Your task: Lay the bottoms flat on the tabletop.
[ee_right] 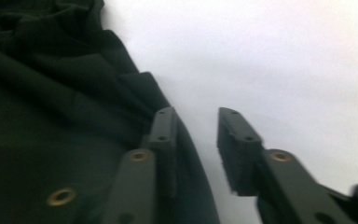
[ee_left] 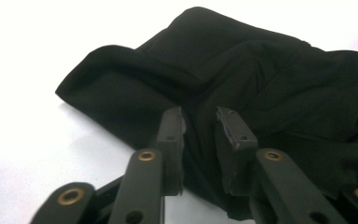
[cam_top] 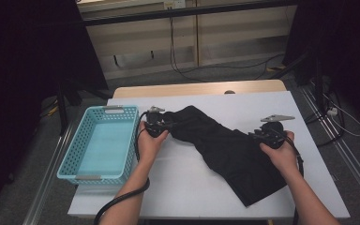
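Left gripper point(cam_top: 161, 123) jaws parted a little, black cloth point(cam_top: 225, 150) lying in the gap in the left gripper view point(ee_left: 200, 140), pads not pressing it, so open over the cloth's end nearest the bench's left side. Left hand point(cam_top: 149, 140) wraps the gripper body from below, cable looping back toward the bench's near edge. Right gripper point(cam_top: 262, 133) jaws also parted, gap over bare white bench top in the right gripper view point(ee_right: 196, 140), its left jaw lying on or just over the cloth's edge, nothing clamped, open. Right hand point(cam_top: 279, 152) holds it near the bench's right side, grey three-cornered plate on top.

Cloth is a dark garment spread diagonally across the middle of the bench point(cam_top: 183, 187), one bunched end toward the far left by the left gripper, the wider end reaching toward the near right corner. Folds and ridges in the fabric at the bunched end point(ee_left: 242, 70).

Light blue basket point(cam_top: 70, 164) sits at the bench's left edge, just beside the left hand, apart from the cloth. Floor and cables beyond the far edge
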`<state>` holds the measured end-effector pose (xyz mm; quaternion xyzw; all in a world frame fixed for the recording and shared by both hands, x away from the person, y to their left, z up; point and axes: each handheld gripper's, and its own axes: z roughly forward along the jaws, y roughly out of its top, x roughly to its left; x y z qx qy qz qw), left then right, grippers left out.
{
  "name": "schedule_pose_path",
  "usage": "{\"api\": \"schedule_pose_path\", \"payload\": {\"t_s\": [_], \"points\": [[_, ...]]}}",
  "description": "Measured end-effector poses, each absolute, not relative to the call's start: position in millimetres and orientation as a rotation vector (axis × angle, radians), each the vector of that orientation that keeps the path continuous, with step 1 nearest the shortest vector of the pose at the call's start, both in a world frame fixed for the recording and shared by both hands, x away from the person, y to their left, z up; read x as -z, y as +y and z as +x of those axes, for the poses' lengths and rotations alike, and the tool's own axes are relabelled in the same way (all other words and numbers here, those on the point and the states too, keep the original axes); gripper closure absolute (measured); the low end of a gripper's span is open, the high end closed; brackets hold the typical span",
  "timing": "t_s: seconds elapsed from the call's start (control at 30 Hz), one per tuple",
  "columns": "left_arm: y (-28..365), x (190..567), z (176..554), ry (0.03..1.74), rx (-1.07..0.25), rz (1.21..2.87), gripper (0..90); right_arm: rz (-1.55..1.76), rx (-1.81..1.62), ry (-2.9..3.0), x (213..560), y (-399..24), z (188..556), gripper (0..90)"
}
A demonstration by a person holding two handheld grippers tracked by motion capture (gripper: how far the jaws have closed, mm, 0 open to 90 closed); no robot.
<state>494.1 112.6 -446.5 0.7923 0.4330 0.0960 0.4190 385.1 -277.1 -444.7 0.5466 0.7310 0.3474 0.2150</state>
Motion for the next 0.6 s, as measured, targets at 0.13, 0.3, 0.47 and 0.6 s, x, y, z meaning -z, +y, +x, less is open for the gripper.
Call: {"api": "schedule_pose_path", "payload": {"t_s": [0.13, 0.3, 0.47, 0.6], "points": [[111.3, 441.9, 490.9, 1.071, -0.252, 1.999, 56.1, 1.514, -0.980, 2.019, 436.9, -285.7, 368.5, 56.4], [110.0, 437.2, 487.3, 1.048, -0.274, 2.041, 38.1, 1.531, -0.949, 2.074, 441.2, -295.3, 346.4, 57.6], [104.9, 433.6, 482.9, 1.027, -0.290, 2.058, 31.5, 1.555, -0.932, 2.089, 449.8, -299.8, 329.9, 58.7], [100.7, 431.7, 480.1, 1.002, -0.292, 2.063, 29.5, 1.551, -0.923, 2.135, 453.4, -298.1, 320.3, 77.2]]}}
